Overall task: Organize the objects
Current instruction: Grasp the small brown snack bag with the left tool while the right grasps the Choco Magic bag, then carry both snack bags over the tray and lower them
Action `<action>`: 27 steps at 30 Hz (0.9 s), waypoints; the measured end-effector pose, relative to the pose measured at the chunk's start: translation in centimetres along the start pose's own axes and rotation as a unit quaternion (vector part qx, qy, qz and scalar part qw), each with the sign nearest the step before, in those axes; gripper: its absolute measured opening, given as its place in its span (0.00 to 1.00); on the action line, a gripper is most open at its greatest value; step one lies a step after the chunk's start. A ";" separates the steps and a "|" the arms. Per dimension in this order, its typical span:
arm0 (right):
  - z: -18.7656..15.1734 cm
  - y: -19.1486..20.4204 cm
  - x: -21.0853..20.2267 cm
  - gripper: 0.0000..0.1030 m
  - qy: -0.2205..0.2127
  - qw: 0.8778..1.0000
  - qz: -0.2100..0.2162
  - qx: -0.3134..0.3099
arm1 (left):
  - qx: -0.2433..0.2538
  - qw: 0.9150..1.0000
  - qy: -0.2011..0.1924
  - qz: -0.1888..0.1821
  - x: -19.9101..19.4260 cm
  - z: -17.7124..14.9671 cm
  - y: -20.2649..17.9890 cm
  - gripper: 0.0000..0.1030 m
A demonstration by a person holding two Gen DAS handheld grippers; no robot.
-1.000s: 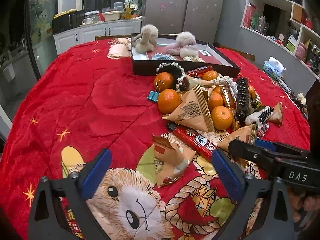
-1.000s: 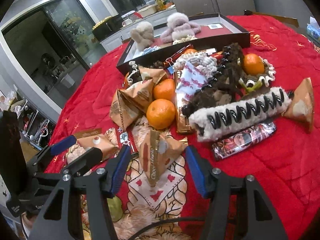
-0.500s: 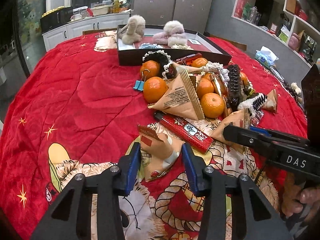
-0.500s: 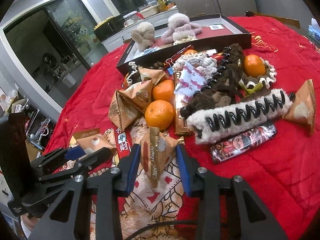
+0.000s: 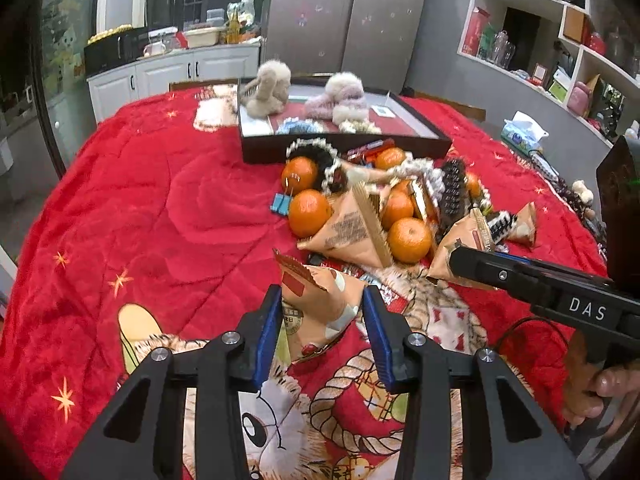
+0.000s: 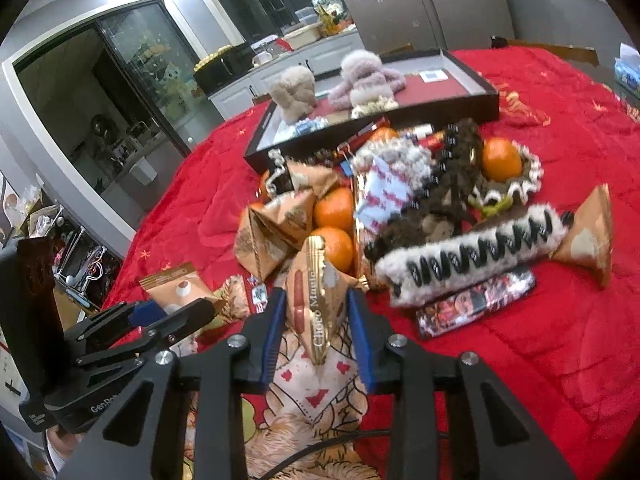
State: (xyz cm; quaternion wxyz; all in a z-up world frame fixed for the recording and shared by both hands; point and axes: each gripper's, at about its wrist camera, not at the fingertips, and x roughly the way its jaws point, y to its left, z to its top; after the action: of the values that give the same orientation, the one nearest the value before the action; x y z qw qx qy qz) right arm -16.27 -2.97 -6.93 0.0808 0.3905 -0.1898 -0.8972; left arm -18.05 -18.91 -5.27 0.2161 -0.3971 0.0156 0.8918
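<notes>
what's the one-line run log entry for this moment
left gripper: shut on snack pouch | right gripper: closing on Choco Music pouch | box: hair accessories only

Red bar wrapper (image 5: 340, 267) mostly buried under triangular snack packs; tissue box (image 6: 628, 74) cut off at frame edge; shelf items (image 5: 496, 46) too small to identify.

This is a home, an open kitchen and dining room. A tall steel double-door fridge (image 5: 344, 20) stands against the back wall beside white base cabinets (image 5: 172, 76) whose counter carries a black microwave (image 5: 116, 48), tubs and bottles. Built-in white wall shelves (image 5: 560, 40) hold gift boxes, glassware and bags. A plush red cartoon-print blanket (image 5: 140, 208) covers the bench, and sliding glass doors (image 6: 132, 92) open onto a darker room.
</notes>
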 end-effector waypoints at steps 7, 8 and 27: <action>1.7 0.6 -1.9 0.30 -0.026 1.000 0.005 -0.015 | 0.006 1.000 -0.031 0.000 -1.9 2.0 -0.5 0.39; 2.0 0.7 -2.2 0.30 -0.030 0.999 0.005 -0.017 | 0.006 0.999 -0.035 -0.002 -2.1 2.4 -0.6 0.39; 10.8 -0.9 -7.2 0.30 -0.104 0.993 0.010 -0.048 | 0.026 0.994 -0.101 -0.037 -2.1 12.6 -4.5 0.39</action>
State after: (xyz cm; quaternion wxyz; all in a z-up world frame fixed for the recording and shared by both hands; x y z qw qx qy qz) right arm -19.30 2.94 4.28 0.0881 0.2890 -0.1579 -0.9401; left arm -23.85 -13.12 5.50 0.2598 -0.2997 0.0024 0.9180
